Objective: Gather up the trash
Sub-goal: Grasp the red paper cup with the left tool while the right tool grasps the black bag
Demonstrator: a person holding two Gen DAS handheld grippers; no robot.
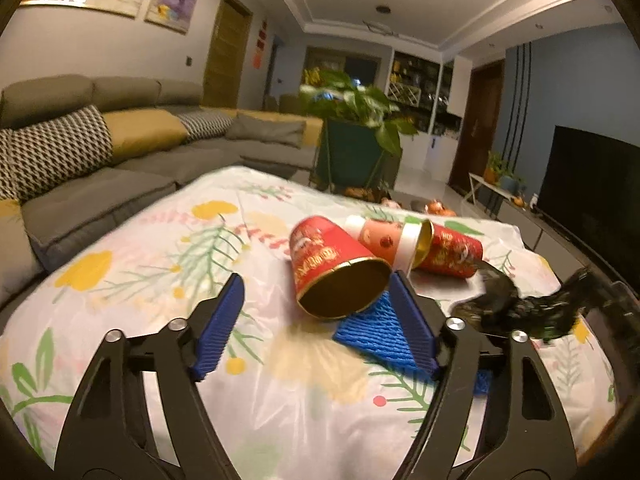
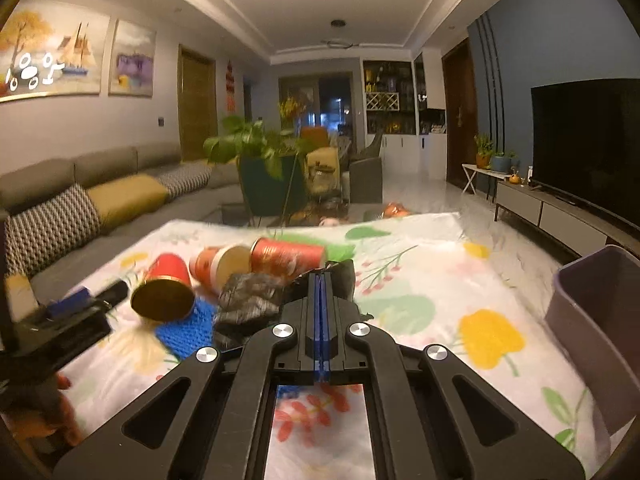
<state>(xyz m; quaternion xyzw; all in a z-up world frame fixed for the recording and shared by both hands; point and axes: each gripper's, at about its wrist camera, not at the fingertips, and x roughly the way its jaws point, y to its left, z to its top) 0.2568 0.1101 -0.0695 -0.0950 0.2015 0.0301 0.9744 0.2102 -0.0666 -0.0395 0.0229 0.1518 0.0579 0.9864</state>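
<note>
1. The left gripper (image 1: 316, 316) is spread wide, its blue pads apart with nothing between them, low in the centre of the left wrist frame above the floral tablecloth (image 1: 140, 280).
2. A red paper cup (image 1: 332, 268) lies on its side at frame centre, its gold-lined mouth facing the camera, just ahead of the right-hand pad.
3. Behind it, a small pink bottle with a white cap (image 1: 386, 240) sits with that cap in the mouth of a second red cup (image 1: 452, 252), also on its side.
4. A blue knitted cloth (image 1: 372, 328) lies flat under the first cup's rim.
5. The right gripper (image 2: 322, 292) is clenched on a crumpled black plastic bag (image 2: 252, 296), its blue pads pressed together at the centre of the right wrist frame.
6. A grey bin (image 2: 596, 320) stands at the right edge of that frame, beside the table.
</note>
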